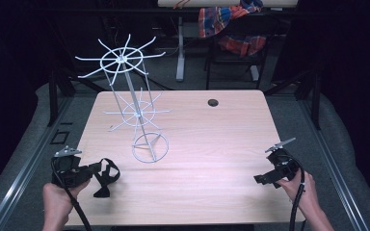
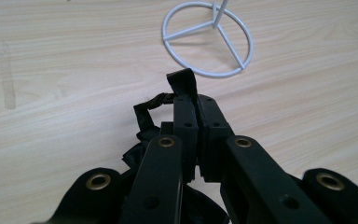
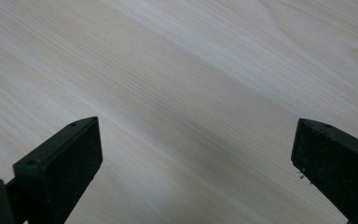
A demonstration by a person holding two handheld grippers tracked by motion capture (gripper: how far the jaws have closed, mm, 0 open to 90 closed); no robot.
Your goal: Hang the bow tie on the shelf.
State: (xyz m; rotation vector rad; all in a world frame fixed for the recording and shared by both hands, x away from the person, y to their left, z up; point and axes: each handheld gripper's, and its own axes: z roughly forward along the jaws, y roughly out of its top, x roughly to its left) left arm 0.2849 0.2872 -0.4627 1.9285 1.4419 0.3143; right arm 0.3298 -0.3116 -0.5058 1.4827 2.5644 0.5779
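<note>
Strap loops of one black bow tie (image 1: 105, 176) lie at seven o'clock on the wooden table (image 1: 212, 144) in the high view, its long axis running from the left gripper (image 1: 96, 168) toward four o'clock; one white two-tier wire rack (image 1: 135, 103) stands at eleven. Left gripper view: jaws clamped on the strap (image 2: 182, 84), which sticks up toward twelve, with the rack's ring base (image 2: 208, 39) beyond. Right gripper view: the right gripper (image 3: 196, 172) has its jaws spread wide over bare wood.
</note>
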